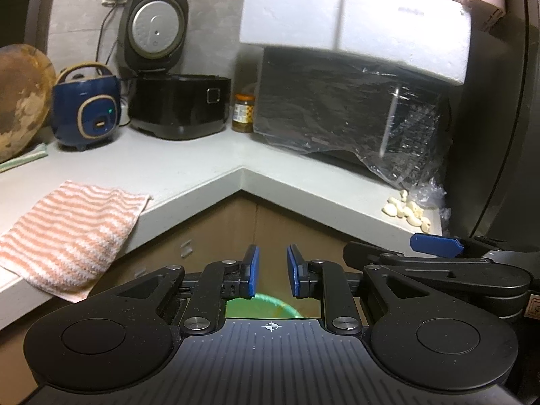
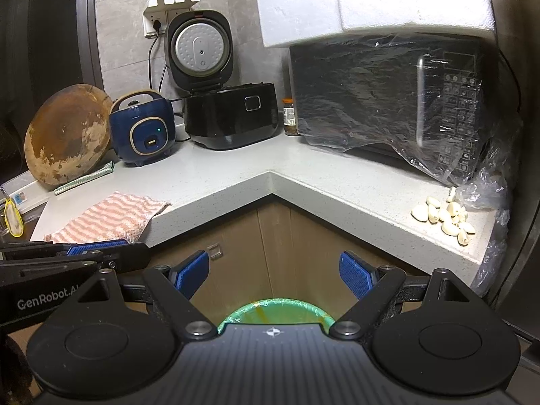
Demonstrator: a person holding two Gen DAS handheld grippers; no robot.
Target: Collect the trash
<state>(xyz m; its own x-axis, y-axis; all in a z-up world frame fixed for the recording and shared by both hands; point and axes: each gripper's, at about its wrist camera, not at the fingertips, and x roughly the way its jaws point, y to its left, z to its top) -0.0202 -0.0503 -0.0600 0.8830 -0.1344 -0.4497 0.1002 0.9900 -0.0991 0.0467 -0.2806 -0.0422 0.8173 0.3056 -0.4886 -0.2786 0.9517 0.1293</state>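
Both grippers hang over the bin [image 2: 275, 314] (green liner, floor level, below the counter corner). The left gripper [image 1: 272, 271] stands narrowly parted, holding nothing; the right gripper [image 2: 274, 273] stands wide apart, also empty. Judged progress: no trash in hand. On the counter [image 2: 243, 165] beyond: striped cloth [image 2: 111, 217], garlic cloves [image 2: 445, 214] beside a plastic bag [image 2: 486, 187]. Farther back, rice cookers and wrapped microwave [image 2: 388, 98].

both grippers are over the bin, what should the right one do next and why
Probably reach the right gripper forward and right toward the crumpled plastic bag beside the garlic cloves. Its fingers are wide open and hold nothing, the green-lined bin sits just below, and that bag looks like the nearest trash.
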